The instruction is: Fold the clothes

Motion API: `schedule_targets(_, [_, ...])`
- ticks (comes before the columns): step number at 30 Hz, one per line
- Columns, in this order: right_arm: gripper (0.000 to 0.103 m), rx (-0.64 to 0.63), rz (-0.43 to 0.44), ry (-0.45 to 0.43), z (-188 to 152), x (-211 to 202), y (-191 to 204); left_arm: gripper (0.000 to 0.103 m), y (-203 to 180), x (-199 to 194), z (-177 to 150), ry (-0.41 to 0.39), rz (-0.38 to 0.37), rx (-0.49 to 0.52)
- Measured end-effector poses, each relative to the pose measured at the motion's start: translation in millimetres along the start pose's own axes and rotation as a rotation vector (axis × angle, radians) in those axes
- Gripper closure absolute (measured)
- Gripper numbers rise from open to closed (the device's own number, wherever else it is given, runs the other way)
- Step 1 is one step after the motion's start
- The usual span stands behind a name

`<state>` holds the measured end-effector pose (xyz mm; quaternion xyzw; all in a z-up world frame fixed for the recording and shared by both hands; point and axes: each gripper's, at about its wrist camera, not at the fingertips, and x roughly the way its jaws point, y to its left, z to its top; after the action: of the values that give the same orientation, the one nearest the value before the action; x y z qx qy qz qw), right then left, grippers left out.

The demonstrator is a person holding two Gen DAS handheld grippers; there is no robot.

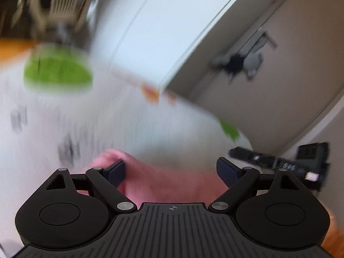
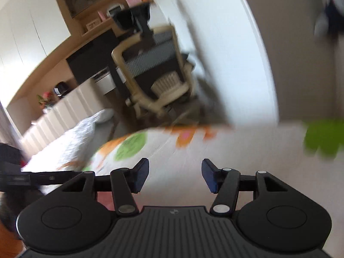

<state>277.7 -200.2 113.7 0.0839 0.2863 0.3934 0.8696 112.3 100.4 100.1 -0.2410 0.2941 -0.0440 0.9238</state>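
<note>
Both grippers are standing spread right now, nothing pinched in either. Your left gripper (image 1: 171, 171) is gaping wide over the white printed bedcover (image 1: 107, 129), and your right gripper (image 2: 175, 177) is sitting about half spread over the same cover, with only bare cloth showing between its pads.

Going big to small: that bedcover is filling most of both views, with green (image 1: 58, 71) and orange (image 2: 185, 136) blotches on it. Behind it, in the right wrist view, a cream office chair (image 2: 154, 73) is standing by a dark desk (image 2: 90, 58).

Then the pink garment (image 1: 172, 185). It's lying on the cover right under the left gripper, low between its fingers (image 1: 116, 172), which aren't pressing on it. Everything's smeared with blur, so I can't really tell how it's folded. A sliver of pink is also peeking out beside the right gripper's left finger (image 2: 140, 176).
</note>
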Motion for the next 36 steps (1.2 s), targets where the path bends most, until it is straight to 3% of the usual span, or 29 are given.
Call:
schedule_targets(2, [0.048, -0.069, -0.056, -0.012, -5, -14, 9, 0.01, -10, -13, 4, -0.052, 0.052, 0.083])
schedule_targets(5, [0.045, -0.048, -0.033, 0.053, -28, -41, 8, 0.009, -22, -39, -3, -0.101, 0.077, 0.179])
schedule_targets(8, [0.04, -0.002, -0.009, 0.12, -49, -65, 4, 0.008, -19, -34, -15, -0.001, -0.017, 0.139])
schedule_targets(10, [0.039, 0.164, 0.012, 0.177, -56, -69, -18, 0.008, -14, -23, -22, 0.073, -0.067, 0.083])
schedule_targets(13, [0.039, 0.407, 0.043, 0.274, -68, -59, -51, 0.007, -1, 7, -30, 0.161, -0.078, -0.04])
schedule_targets(15, [0.038, 0.46, 0.064, 0.36, -76, -39, -57, 0.007, 4, 22, -31, 0.169, -0.059, -0.072])
schedule_targets(16, [0.037, 0.456, 0.077, 0.386, -78, -27, -56, 0.007, 5, 28, -32, 0.167, -0.054, -0.083])
schedule_targets(18, [0.037, 0.38, 0.088, 0.345, -64, -7, -45, 0.006, 7, 32, -33, 0.163, -0.055, -0.102])
schedule_targets(22, [0.037, 0.135, 0.066, 0.114, -20, 13, -16, 0.006, 7, 26, -29, 0.102, -0.019, -0.1])
schedule_targets(25, [0.037, -0.021, -0.065, 0.068, -3, 14, 1, 0.006, 4, 13, -16, -0.017, 0.108, -0.024])
schedule_targets(28, [0.037, -0.127, -0.15, 0.017, -6, -4, 10, 0.006, 3, -11, -9, -0.08, 0.155, 0.006])
schedule_targets(30, [0.037, -0.179, -0.163, -0.002, -14, -15, 15, 0.006, -2, -23, -8, -0.098, 0.104, 0.009])
schedule_targets(32, [0.037, -0.165, -0.089, 0.045, -28, -15, 16, 0.006, -14, -23, -9, -0.093, 0.016, 0.028])
schedule_targets(34, [0.037, -0.105, -0.045, 0.143, -49, -3, 13, 0.006, -24, -7, -16, -0.035, -0.102, 0.041])
schedule_targets(36, [0.038, -0.137, -0.082, 0.204, -74, 2, 12, 0.006, -27, 14, -30, 0.056, -0.158, 0.019])
